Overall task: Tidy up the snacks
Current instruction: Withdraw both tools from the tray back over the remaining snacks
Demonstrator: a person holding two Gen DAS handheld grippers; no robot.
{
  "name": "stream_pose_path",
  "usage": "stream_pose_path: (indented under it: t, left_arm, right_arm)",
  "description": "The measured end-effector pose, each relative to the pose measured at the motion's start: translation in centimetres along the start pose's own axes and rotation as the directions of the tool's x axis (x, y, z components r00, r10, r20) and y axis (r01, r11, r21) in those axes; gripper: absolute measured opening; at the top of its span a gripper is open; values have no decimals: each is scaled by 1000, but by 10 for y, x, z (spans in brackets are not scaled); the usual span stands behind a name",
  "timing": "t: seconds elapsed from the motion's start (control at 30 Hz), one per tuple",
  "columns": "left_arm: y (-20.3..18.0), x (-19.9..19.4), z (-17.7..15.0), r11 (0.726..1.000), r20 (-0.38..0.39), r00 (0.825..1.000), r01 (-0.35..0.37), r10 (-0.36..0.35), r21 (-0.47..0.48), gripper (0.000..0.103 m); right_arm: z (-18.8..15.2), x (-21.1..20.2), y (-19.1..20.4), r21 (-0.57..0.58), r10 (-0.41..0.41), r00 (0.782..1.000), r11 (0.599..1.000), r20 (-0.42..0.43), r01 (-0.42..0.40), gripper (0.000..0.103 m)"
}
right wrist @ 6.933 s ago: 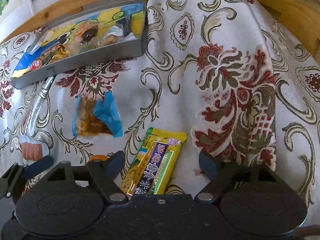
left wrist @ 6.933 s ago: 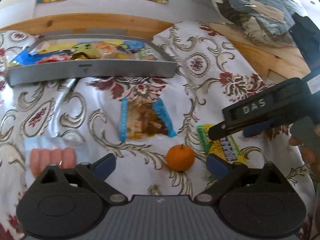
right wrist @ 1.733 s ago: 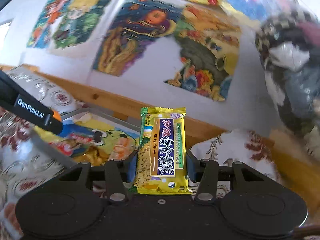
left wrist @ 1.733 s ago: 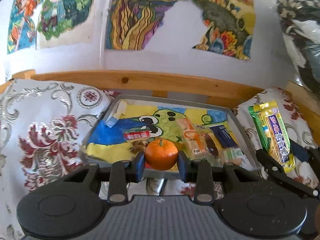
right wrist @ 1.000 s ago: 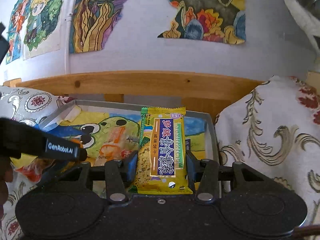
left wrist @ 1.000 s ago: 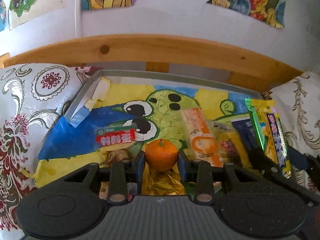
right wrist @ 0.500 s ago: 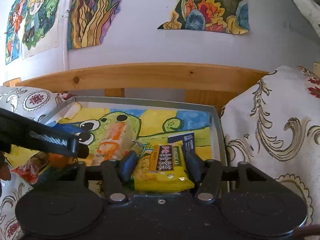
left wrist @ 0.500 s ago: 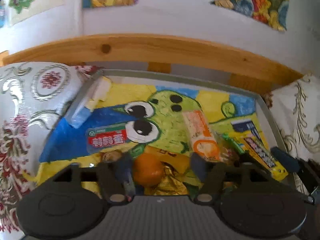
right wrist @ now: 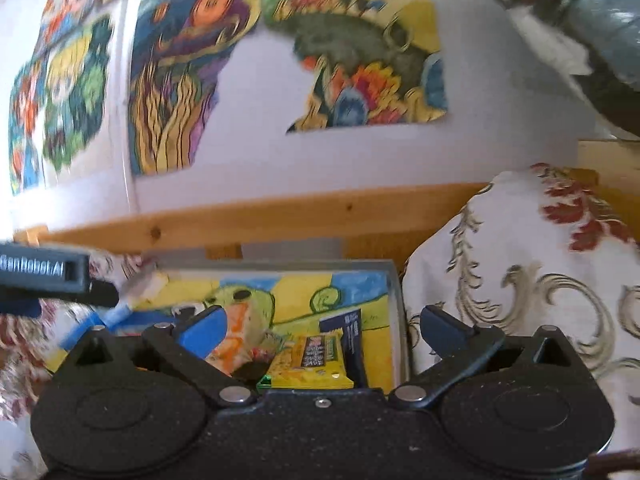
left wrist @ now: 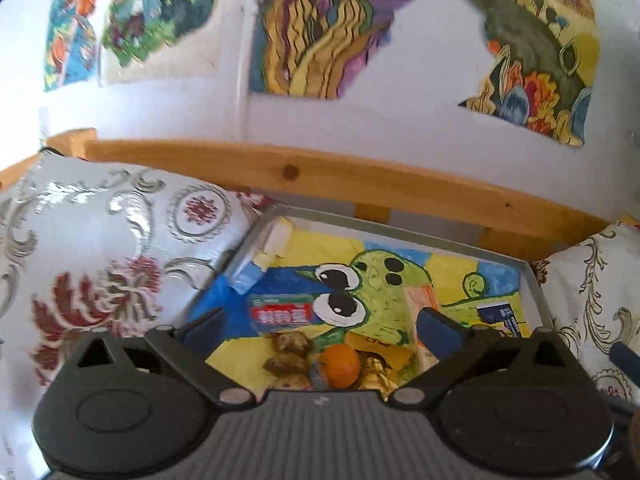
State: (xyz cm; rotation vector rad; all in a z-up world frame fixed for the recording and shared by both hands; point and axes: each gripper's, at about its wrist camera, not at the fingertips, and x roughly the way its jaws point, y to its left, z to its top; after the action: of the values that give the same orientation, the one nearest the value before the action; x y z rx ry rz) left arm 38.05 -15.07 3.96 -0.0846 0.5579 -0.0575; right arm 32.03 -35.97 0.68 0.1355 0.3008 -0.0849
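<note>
Snacks: orange (left wrist: 340,365) in tray (left wrist: 535,292) near edge, just ahead of left gripper (left wrist: 320,326), jaws spread; wafer pack (right wrist: 310,366) at right edge, long axis across, under right gripper (right wrist: 322,326), jaws spread

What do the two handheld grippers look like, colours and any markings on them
Both are black plastic. The left gripper has a ribbed grey base, two round housings, silver pivot screws and dark blue finger pads. The right gripper has a speckled black base and brighter blue pads. White lettering runs along the left gripper's side in the right wrist view, too blurred to read.
</note>
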Motion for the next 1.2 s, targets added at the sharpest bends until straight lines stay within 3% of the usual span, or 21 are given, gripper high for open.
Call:
stream_pose_path:
  t: [0.37, 0.8, 1.2]
  left_arm:
    - [11, -77, -32, 999, 68, 997, 40, -39, -15, 102]
    - [28, -153, -83, 998, 143, 988, 59, -64, 36, 102]
    - [63, -190, -113, 993, 181, 982, 43, -63, 111, 102]
  right_arm:
    - [10, -79, -6, 4, -10, 997, 1000, 80, 10, 102]
    - [-17, -172, 12, -70, -14, 997, 997, 70, 19, 102]
    - [-37, -212, 34, -119, -32, 999, 992, 33, 36, 102]
